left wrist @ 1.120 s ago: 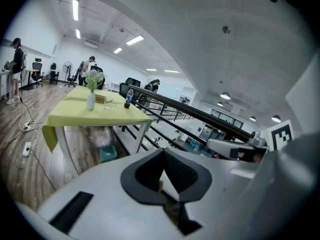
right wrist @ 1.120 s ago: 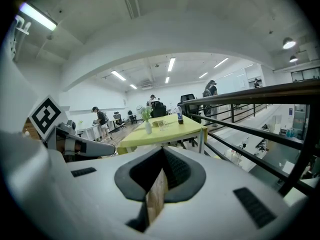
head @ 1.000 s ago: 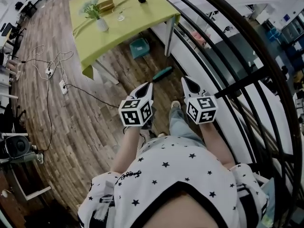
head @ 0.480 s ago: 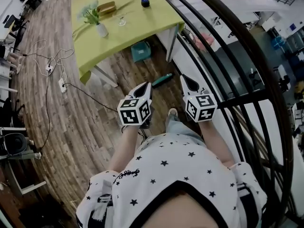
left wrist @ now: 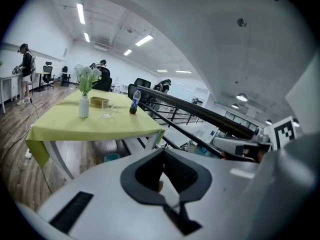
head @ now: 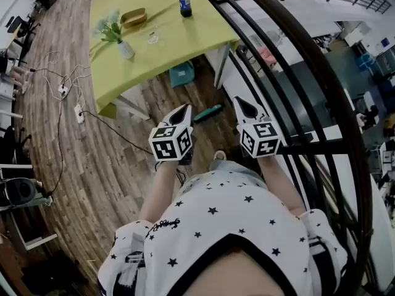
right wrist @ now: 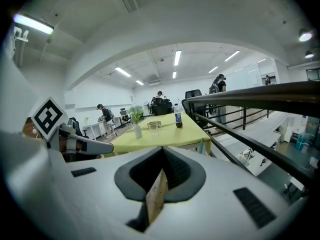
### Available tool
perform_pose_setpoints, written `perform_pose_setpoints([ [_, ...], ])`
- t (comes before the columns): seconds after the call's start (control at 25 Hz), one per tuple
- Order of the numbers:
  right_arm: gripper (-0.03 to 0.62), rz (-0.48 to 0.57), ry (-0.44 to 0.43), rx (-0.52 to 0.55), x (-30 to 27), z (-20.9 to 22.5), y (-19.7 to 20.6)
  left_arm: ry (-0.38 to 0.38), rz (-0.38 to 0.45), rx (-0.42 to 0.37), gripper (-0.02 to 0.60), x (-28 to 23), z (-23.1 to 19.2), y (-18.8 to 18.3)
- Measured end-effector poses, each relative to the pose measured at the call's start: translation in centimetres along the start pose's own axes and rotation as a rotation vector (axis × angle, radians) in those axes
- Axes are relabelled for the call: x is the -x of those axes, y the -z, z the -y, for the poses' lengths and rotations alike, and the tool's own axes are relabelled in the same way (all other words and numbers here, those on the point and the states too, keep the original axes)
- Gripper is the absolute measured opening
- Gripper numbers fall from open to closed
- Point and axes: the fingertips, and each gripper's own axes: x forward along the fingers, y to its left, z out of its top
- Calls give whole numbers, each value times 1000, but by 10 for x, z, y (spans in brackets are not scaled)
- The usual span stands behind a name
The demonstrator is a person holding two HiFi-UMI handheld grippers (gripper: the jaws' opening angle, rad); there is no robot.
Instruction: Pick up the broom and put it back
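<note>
Walk-in under way: in the head view the table [head: 179, 42] and floor have slid closer over the last second, with both claws carried ahead. The left claw [head: 182, 108] is closed and empty. The broom [head: 208, 110] lies on the wood floor near the table leg, now between the two claw tips and untouched, so this is approach only. The right claw [head: 239, 101] is closed and empty. The broom shows as a short teal bar lying flat, probably the head end; it's too small to make out bristles.
</note>
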Motion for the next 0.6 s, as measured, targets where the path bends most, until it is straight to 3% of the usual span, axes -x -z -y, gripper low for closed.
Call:
perform_pose_setpoints([
  [0.6, -6, -29, -41, 1, -56, 64, -8, -66, 17, -2, 12, -74, -3, -31],
])
